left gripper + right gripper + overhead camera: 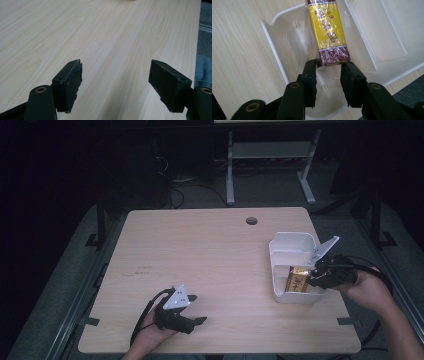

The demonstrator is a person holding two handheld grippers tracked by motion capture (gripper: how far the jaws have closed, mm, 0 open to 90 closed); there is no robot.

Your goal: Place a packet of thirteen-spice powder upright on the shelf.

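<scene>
The right tongs grip the near end of a yellow packet, its long axis running straight away into a white bin; the left tongs rest open, well apart.

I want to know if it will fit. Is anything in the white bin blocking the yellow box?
Nothing visible blocks it. The right tongs pinch the near end of the yellow box, which already sits inside the white bin. The bin's other section looks bare.
</scene>
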